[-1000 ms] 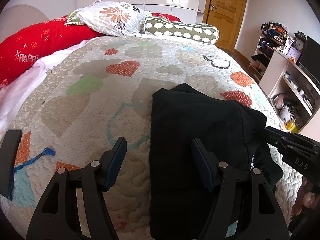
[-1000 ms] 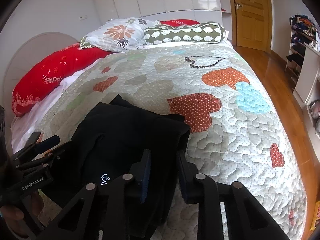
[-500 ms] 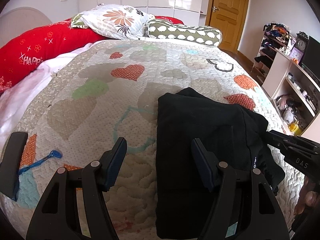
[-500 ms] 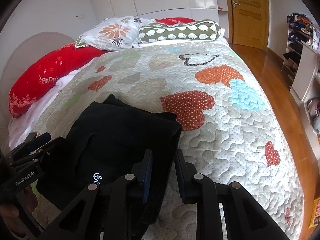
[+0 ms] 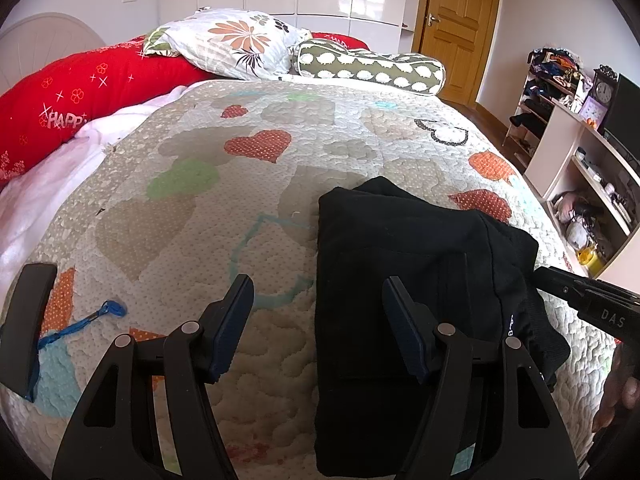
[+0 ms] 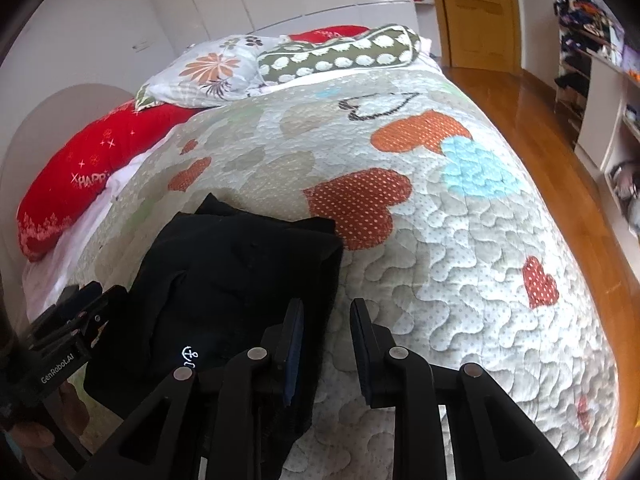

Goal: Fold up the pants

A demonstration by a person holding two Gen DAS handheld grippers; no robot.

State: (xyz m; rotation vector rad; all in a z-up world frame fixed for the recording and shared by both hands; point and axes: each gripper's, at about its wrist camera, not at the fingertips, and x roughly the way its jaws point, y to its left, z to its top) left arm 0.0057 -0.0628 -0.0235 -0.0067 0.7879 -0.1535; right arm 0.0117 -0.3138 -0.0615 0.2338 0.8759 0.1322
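Black pants (image 5: 404,280) lie folded into a compact rectangle on the quilted bedspread (image 5: 248,184); they also show in the right wrist view (image 6: 240,280), with a small white anchor logo (image 6: 189,354). My left gripper (image 5: 318,320) is open and empty, its jaws straddling the pants' left edge from above. My right gripper (image 6: 325,332) is open and empty, above the pants' right edge. Each gripper shows at the edge of the other's view.
Pillows (image 5: 236,44) and a red bolster (image 5: 80,92) lie at the head of the bed. A blue cord (image 5: 84,322) and a dark object (image 5: 28,320) lie at the left. Shelves (image 5: 580,176) and wood floor (image 6: 560,128) are to the right.
Both grippers have pulled back and up from the pants. The right gripper has opened wider. The pants lie unmoved.
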